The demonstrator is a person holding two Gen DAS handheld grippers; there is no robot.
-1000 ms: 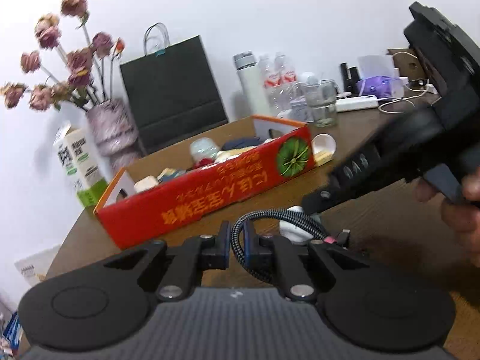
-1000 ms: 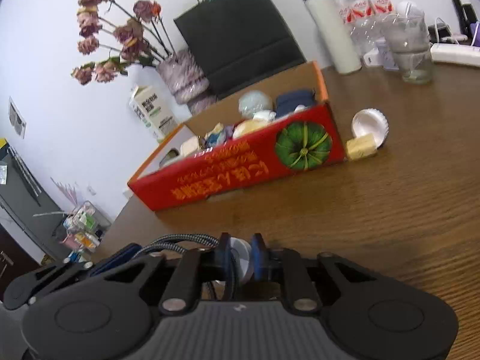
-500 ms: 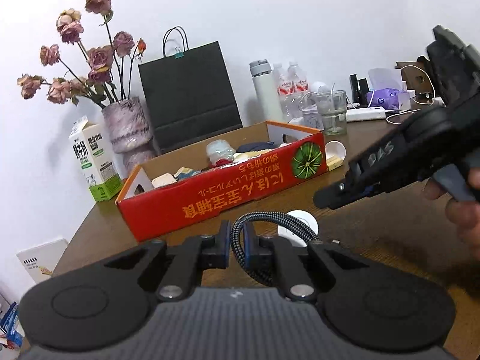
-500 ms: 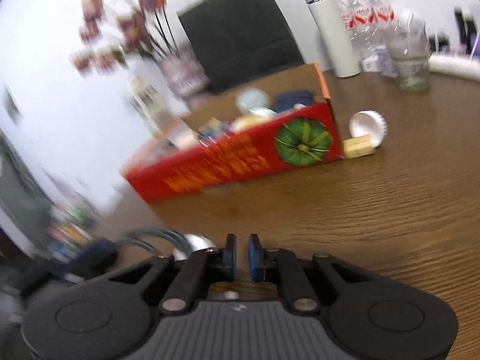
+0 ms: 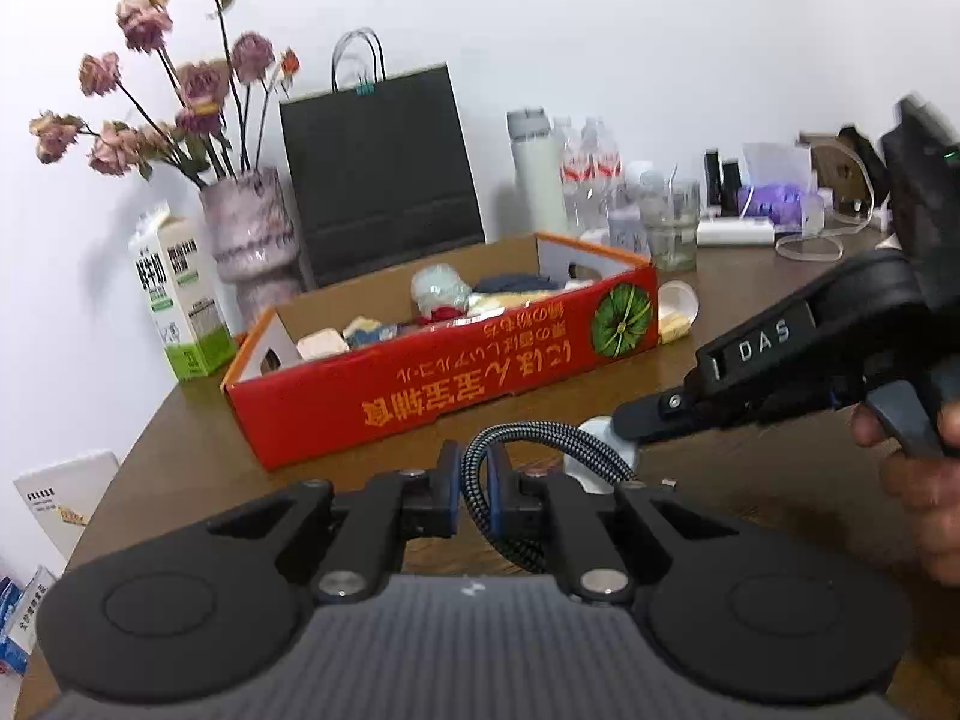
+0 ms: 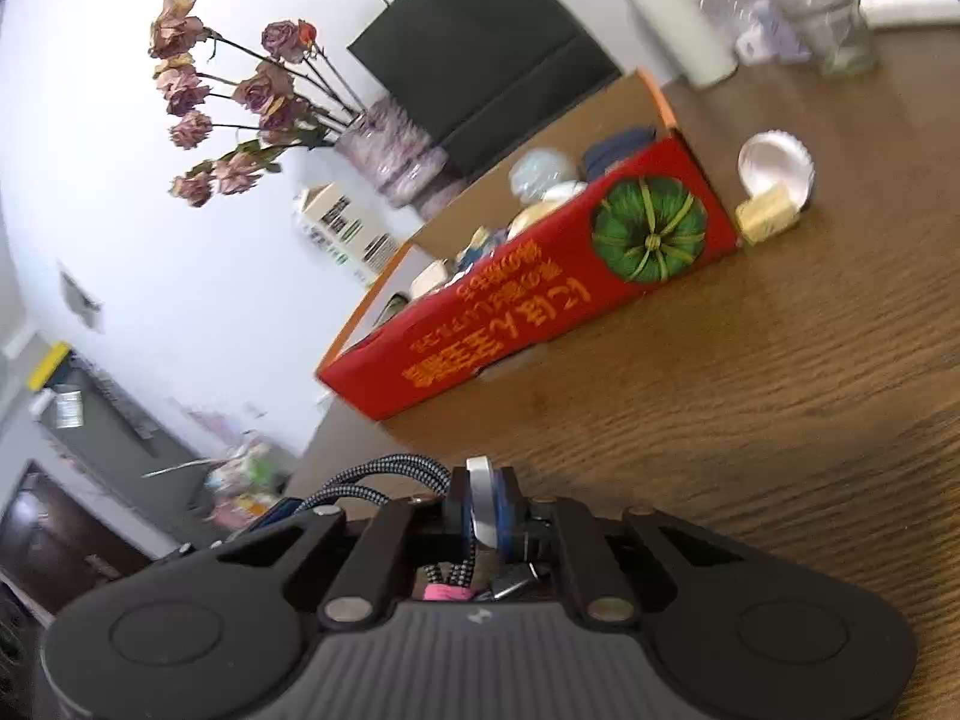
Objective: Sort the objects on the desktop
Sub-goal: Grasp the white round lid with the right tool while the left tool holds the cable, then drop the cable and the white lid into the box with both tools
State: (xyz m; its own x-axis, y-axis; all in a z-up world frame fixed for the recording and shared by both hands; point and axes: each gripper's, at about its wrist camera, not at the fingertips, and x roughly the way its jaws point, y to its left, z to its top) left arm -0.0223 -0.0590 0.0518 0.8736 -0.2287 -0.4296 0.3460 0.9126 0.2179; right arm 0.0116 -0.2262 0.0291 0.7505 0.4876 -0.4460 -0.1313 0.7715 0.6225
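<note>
- The left tool (image 5: 474, 483) was seen clamped tight on a braided cable (image 5: 543, 444), whose loop arched from between its pads towards the right.
- The white round charger (image 6: 482, 501) at the cable's end was gripped edge-on between the pads of the right tool (image 6: 480, 507); its jaws had just been closing, with the charger between them.
- In the left wrist view, the right tool's tip (image 5: 645, 420) was seen lying over the white charger (image 5: 591, 429), just ahead and to the right of the left tool.
- The red cardboard box (image 5: 444, 384), partly filled with small items, stood on the wooden desk (image 6: 750, 396) beyond both tools.
- A white cap (image 6: 774, 165) and a yellow block (image 6: 768, 219) lay just beside the box's right end.
</note>
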